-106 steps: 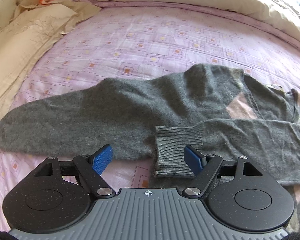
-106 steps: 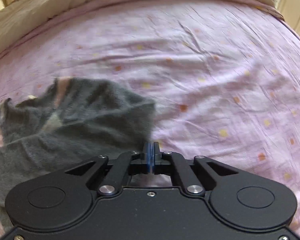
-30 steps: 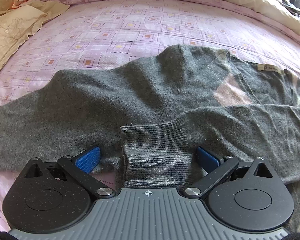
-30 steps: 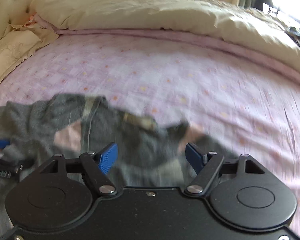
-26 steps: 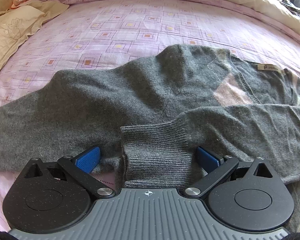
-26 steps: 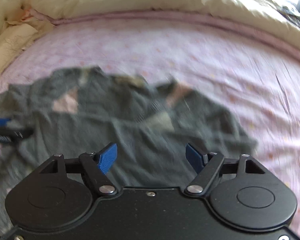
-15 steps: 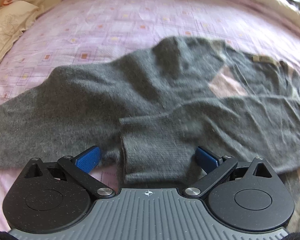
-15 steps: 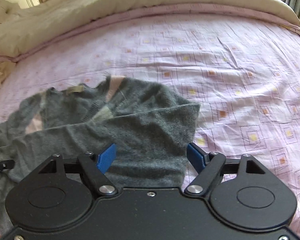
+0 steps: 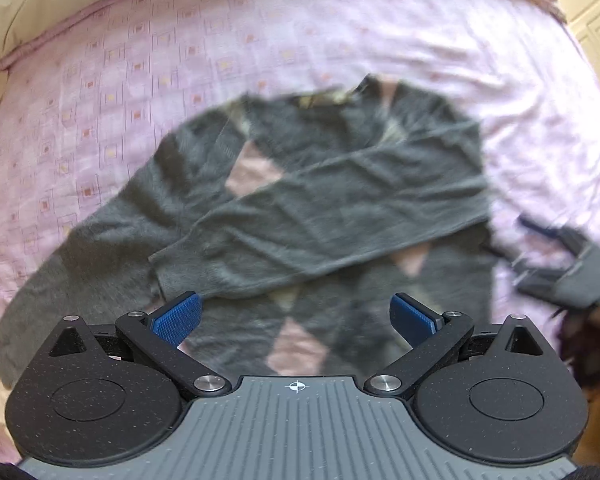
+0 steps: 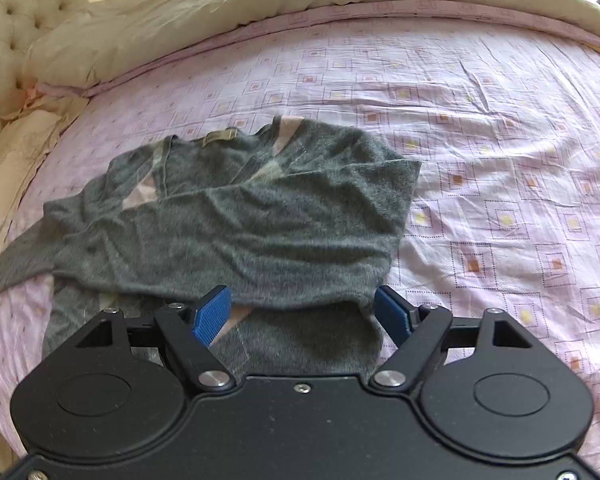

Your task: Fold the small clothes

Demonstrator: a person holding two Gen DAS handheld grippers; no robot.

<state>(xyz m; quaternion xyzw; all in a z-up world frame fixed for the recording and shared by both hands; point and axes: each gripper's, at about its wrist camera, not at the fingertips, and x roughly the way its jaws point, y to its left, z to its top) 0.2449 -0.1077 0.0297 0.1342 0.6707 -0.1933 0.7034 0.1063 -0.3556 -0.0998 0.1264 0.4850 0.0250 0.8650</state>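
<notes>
A dark grey knit sweater (image 9: pixel 320 208) with pale pink diamond patches lies flat on the pink patterned bedsheet (image 9: pixel 140 60). One sleeve is folded across its chest; the other sleeve (image 9: pixel 72 280) stretches out to the left. My left gripper (image 9: pixel 296 316) hovers open above the sweater's lower body with nothing between its blue pads. In the right wrist view the same sweater (image 10: pixel 240 216) fills the middle, and my right gripper (image 10: pixel 306 314) stands open over its near right edge, holding nothing. The right gripper also shows blurred at the left wrist view's right edge (image 9: pixel 568 276).
A cream duvet (image 10: pixel 220 12) is bunched along the far side of the bed, with a tufted headboard (image 10: pixel 8 28) and pillows (image 10: pixel 16 148) at the left. Bare pink sheet (image 10: pixel 520 200) spreads to the right of the sweater. A cupboard door (image 9: pixel 596 40) shows far right.
The left gripper has swung away from the folded sleeve's cuff and now looks down at the whole sweater. The right gripper, open after letting the sleeve go, settled over the sweater's right edge.
</notes>
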